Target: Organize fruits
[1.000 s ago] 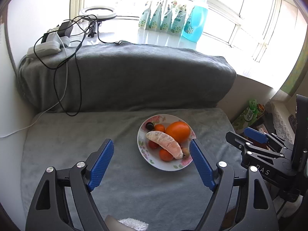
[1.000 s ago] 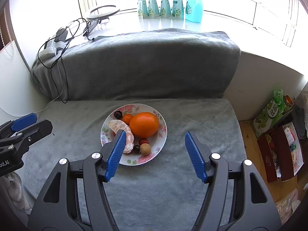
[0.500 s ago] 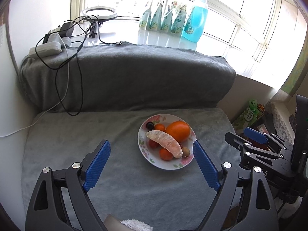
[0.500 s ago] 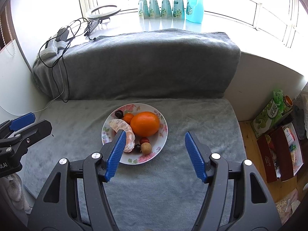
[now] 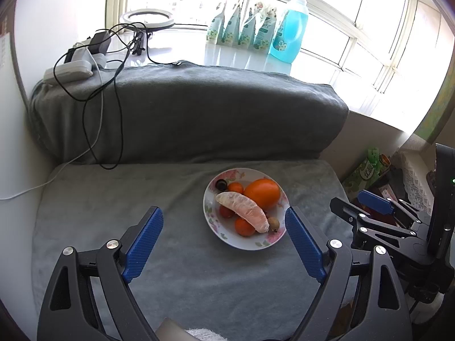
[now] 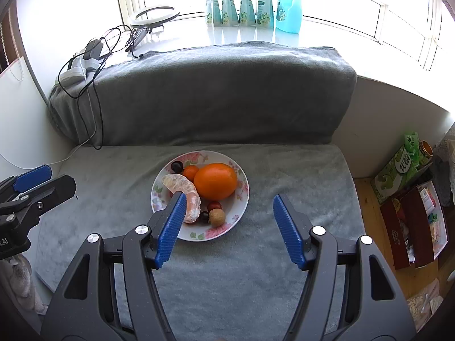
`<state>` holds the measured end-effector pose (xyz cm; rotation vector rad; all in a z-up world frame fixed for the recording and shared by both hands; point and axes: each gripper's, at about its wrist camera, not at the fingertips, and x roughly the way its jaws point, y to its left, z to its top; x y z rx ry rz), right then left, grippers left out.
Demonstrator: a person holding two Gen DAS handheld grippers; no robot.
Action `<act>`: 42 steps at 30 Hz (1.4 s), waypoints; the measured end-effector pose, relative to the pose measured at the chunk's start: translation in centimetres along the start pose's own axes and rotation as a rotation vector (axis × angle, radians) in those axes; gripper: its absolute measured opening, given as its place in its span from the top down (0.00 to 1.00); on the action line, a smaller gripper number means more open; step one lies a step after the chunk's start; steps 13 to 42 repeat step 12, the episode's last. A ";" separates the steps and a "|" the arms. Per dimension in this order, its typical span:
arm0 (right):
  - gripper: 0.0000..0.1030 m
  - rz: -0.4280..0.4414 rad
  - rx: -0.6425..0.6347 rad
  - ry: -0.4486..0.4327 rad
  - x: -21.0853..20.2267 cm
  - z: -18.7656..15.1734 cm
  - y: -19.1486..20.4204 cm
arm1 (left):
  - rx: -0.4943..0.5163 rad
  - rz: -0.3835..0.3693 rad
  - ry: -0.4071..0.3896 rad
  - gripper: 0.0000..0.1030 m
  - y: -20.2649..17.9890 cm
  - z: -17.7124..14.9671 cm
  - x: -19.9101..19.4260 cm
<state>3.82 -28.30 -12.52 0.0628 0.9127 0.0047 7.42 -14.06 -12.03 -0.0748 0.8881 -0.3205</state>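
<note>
A flowered white plate [image 5: 212, 223] [image 6: 241, 199] sits on the grey blanket. It holds a large orange [image 5: 261, 193] [image 6: 216, 181], a peeled citrus segment [image 5: 244, 211] [image 6: 182, 184], small oranges, cherry tomatoes, a dark round fruit [image 5: 221, 184] and a brown longan [image 5: 273, 223] [image 6: 216, 217]. My left gripper [image 5: 222, 214] hovers short of the plate, open and empty, its right pad by the plate's right rim. My right gripper [image 6: 229, 197] also stands open with nothing in it, its left pad over the segment's near end. Each gripper shows at the edge of the other's view.
A blanket-covered bolster [image 5: 184, 113] rises behind the plate. Cables and a power strip [image 5: 69, 69] lie on its left end. A ring light, pouches and a blue bottle [image 5: 290, 28] line the sill. Boxes [image 6: 409, 213] crowd the floor at the right.
The left gripper's jaws have spread wider. The right gripper, the plate and the fruit have kept still.
</note>
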 end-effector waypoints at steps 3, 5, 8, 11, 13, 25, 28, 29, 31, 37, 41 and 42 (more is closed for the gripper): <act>0.36 0.002 -0.001 0.002 0.0 -0.1 0.2 | -0.002 0.002 0.000 0.15 0.0 -0.1 -0.1; 0.36 0.002 -0.002 0.002 0.1 0.0 0.1 | -0.002 0.003 -0.003 0.15 0.0 -0.1 -0.1; 0.36 0.002 -0.001 0.002 0.1 0.0 0.1 | 0.000 0.004 -0.006 0.15 0.0 -0.1 -0.2; 0.36 0.002 -0.002 0.003 0.1 -0.1 0.1 | 0.001 0.005 -0.006 0.15 0.0 -0.1 -0.2; 0.36 0.002 -0.002 0.003 0.0 -0.2 0.2 | -0.001 0.004 -0.005 0.15 0.0 -0.1 -0.1; 0.36 0.002 -0.002 0.003 0.0 -0.2 0.2 | -0.001 0.004 -0.005 0.15 0.0 -0.1 -0.1; 0.36 0.002 -0.002 0.003 0.0 -0.2 0.2 | -0.001 0.004 -0.005 0.15 0.0 -0.1 -0.1; 0.36 0.002 -0.002 0.003 0.0 -0.2 0.2 | -0.001 0.004 -0.005 0.15 0.0 -0.1 -0.1; 0.36 0.002 -0.002 0.003 0.0 -0.2 0.2 | -0.001 0.004 -0.005 0.15 0.0 -0.1 -0.1; 0.36 0.002 -0.002 0.003 0.0 -0.2 0.2 | -0.001 0.004 -0.005 0.15 0.0 -0.1 -0.1; 0.36 0.002 -0.002 0.003 0.0 -0.2 0.2 | -0.001 0.004 -0.005 0.15 0.0 -0.1 -0.1; 0.36 0.002 -0.002 0.003 0.0 -0.2 0.2 | -0.001 0.004 -0.005 0.15 0.0 -0.1 -0.1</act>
